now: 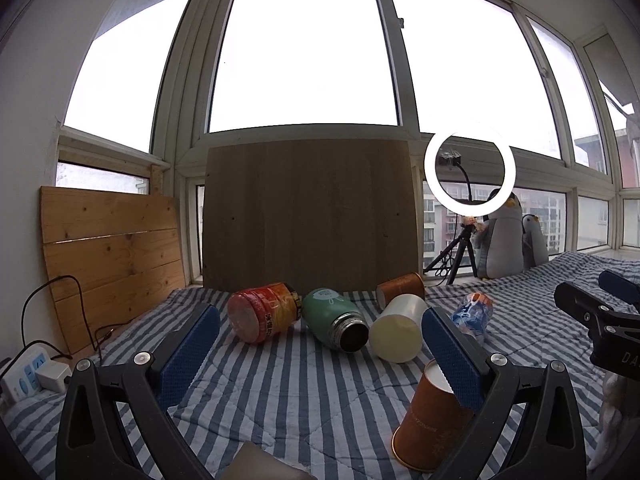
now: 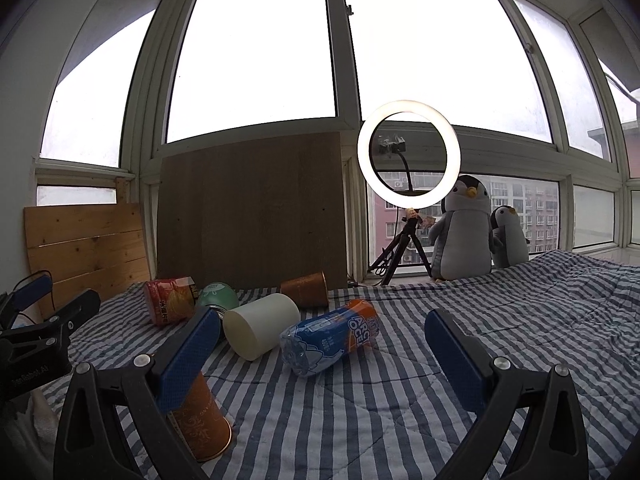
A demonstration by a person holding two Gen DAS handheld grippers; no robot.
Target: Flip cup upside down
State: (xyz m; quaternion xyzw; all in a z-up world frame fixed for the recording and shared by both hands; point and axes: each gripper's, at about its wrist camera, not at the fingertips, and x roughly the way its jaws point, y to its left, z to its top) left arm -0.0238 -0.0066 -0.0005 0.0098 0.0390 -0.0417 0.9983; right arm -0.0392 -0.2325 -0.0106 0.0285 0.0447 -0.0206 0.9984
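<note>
An orange paper cup (image 1: 432,420) stands upside down on the striped bedspread, its wide rim on the cloth, partly behind my left gripper's right pad (image 1: 452,356). It also shows in the right wrist view (image 2: 202,426) behind the right gripper's left pad (image 2: 188,356). My left gripper (image 1: 320,354) is open and empty. My right gripper (image 2: 320,354) is open and empty. A cream cup (image 1: 398,328) and a second orange cup (image 1: 402,288) lie on their sides further back.
A red jar (image 1: 264,312), a green flask (image 1: 334,318) and a blue-orange bottle (image 2: 330,336) lie on the bedspread (image 1: 280,392). A dark board (image 1: 308,216) and wooden slats (image 1: 112,256) lean at the window. A ring light (image 2: 408,160) and two plush penguins (image 2: 466,228) stand at the right. A power strip (image 1: 28,372) lies at the left.
</note>
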